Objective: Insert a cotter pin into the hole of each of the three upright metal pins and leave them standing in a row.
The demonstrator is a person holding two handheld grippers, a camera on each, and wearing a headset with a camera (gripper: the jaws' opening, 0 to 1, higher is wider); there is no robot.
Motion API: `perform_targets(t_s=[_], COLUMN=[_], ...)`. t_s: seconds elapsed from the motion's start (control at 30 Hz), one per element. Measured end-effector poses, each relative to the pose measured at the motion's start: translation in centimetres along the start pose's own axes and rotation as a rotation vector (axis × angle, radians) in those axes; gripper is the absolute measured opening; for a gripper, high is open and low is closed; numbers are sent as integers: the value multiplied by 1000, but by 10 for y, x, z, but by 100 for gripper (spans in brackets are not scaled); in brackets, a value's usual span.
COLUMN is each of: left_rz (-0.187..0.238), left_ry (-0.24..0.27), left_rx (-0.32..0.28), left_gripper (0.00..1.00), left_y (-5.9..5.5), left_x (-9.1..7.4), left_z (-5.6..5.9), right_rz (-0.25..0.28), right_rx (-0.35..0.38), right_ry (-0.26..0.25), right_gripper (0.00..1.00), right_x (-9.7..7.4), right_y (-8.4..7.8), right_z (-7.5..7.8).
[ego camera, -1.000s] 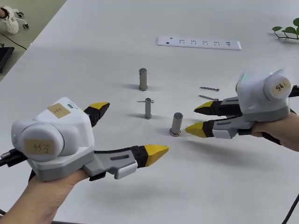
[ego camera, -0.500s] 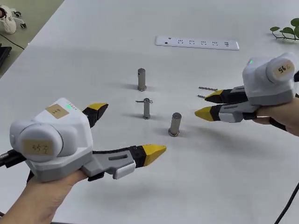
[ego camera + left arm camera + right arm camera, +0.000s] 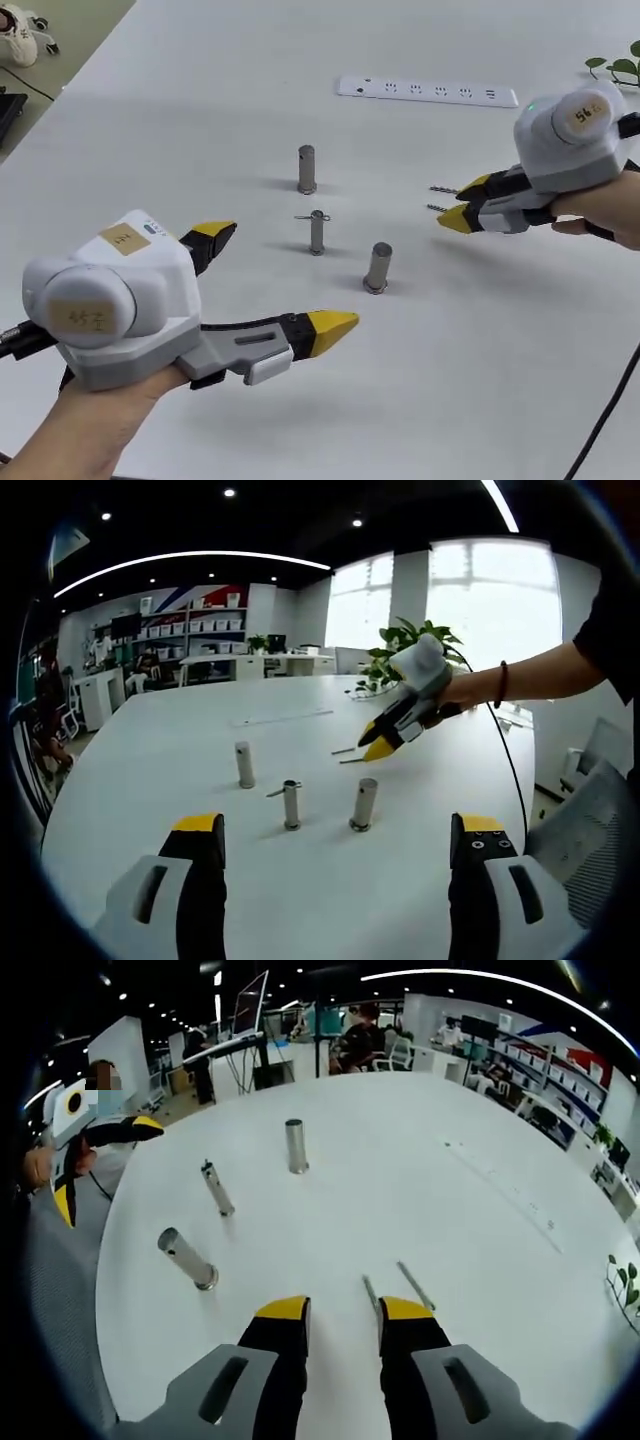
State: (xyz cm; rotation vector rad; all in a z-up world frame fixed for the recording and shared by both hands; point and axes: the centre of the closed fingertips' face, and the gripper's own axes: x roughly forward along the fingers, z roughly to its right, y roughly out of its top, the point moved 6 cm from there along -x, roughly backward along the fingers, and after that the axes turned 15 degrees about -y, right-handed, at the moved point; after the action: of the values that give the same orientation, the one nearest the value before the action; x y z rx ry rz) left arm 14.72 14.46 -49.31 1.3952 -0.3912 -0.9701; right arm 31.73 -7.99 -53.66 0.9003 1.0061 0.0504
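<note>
My right gripper (image 3: 462,203) has drawn back from the nearest metal pin (image 3: 377,267) and now hovers low at the two loose cotter pins. Its jaws have narrowed to a slim gap with nothing between them. In the right gripper view one loose cotter pin (image 3: 371,1295) lies flat just off the inner edge of a jaw tip, and I cannot tell whether they touch. The other loose cotter pin (image 3: 415,1285) lies just beyond it. My left gripper (image 3: 281,277) has stayed put near me, jaws spread wide and empty. The three pins stand upright on the white tabletop (image 3: 200,120) in a slanting row. The middle metal pin (image 3: 317,232) already carries a fitted cotter pin (image 3: 312,216) through its top. The far metal pin (image 3: 306,168) and the nearest one have their tops bare. The nearest pin stands between my two grippers. A white power strip (image 3: 428,92) lies at the far side, well apart from the row, a plant (image 3: 615,65) sits at the far right edge, and a dark cable (image 3: 600,420) trails at lower right.
</note>
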Motion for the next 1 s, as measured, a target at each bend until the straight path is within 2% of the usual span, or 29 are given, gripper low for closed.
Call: perform_targets(t_s=[0.1,0.27,0.33,0.63,1.0], left_rz=[4,3,7,6,8], left_ry=[4,7,6,-1,0], left_rx=[-2,-5,-8,-17,-16], left_gripper=[92,92,92,91,91], left_y=[0,0,0,-2,-2], left_x=[0,0,0,1,1], left_z=[-2,-3,-3,-2,-3], right_rz=[-35,-83,-109,-175,-251], right_rx=[-10,-39,-34,-71,-167], right_ry=[-7,-16,-10,-12,42], right_gripper=[21,17,17,12,7], right_x=[9,14,17,22,26], right_y=[-3,-6,-11,-9,-9], right_z=[6,7,13,20,19])
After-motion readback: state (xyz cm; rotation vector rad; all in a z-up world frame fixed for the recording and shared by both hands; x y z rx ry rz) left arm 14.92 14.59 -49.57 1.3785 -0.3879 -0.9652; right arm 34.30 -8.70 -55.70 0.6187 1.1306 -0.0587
